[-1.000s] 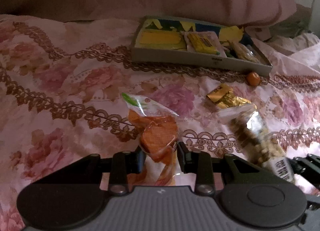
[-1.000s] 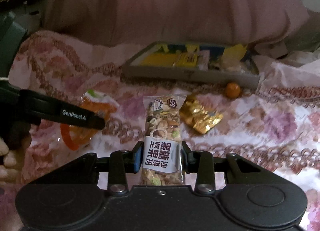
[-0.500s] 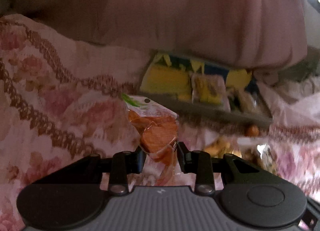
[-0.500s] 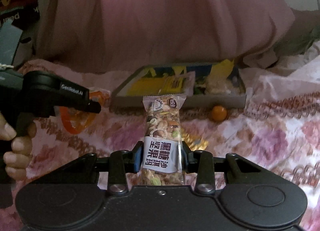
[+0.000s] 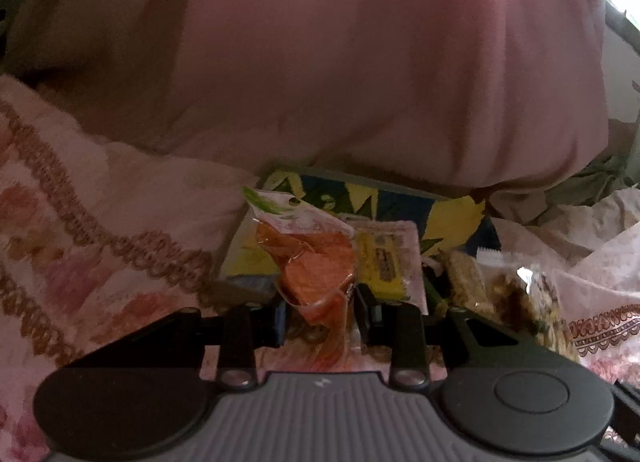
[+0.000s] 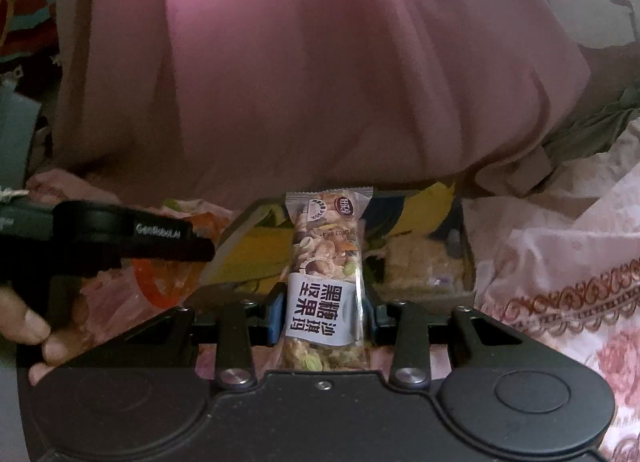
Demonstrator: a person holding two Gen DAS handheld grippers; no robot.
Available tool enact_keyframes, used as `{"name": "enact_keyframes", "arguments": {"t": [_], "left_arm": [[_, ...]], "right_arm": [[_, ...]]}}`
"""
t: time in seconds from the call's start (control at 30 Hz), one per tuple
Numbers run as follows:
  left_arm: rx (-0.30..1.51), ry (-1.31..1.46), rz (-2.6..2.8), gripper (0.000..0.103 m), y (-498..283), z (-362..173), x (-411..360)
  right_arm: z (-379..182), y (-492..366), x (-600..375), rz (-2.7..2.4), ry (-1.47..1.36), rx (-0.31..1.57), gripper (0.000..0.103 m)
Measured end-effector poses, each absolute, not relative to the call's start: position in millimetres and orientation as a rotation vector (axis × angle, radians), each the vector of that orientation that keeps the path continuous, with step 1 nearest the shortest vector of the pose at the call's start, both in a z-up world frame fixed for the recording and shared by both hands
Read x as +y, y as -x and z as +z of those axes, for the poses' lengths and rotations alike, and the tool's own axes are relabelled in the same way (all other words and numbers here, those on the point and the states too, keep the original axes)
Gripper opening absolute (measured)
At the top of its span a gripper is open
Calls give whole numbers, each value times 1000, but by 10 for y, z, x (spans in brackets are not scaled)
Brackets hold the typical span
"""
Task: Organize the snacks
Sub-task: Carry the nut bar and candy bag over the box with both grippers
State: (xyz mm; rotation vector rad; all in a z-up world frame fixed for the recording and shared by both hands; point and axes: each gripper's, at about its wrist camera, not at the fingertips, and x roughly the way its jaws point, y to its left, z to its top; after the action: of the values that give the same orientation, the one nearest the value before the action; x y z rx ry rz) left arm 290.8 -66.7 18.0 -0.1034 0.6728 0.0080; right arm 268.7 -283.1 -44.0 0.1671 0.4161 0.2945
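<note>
- Left claw (image 5: 320,312) grips the orange snack bag (image 5: 316,262); right claw (image 6: 323,316) grips the nut bar (image 6: 326,274).
- Both hang before the tray (image 6: 466,258), which already holds several snacks.
- Left to do, I judge: set both in.

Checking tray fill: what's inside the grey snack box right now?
Inside the grey snack box: a yellow packet and a pale crumbly bar. The held orange pouch and nut bar cover the rest.

hidden: my nut bar (image 6: 326,282) covers the tray's (image 6: 432,296) middle | blurred: packets at the right of the left view (image 5: 524,294), can't read them | cut off: hand (image 6: 24,326) at left edge
</note>
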Motion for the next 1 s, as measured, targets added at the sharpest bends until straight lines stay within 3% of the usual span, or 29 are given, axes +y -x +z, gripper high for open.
{"name": "enact_keyframes", "arguments": {"t": [0.6,1.0], "left_arm": [[667,58,-22,36,-3748,-187,-1247],[719,-11,-9,36,-4044,-516,-1547]], "right_arm": [[-739,-3749,-3213,220,-237,425,40],[-1056,-4005,-3392,198,-264,502,40]]}}
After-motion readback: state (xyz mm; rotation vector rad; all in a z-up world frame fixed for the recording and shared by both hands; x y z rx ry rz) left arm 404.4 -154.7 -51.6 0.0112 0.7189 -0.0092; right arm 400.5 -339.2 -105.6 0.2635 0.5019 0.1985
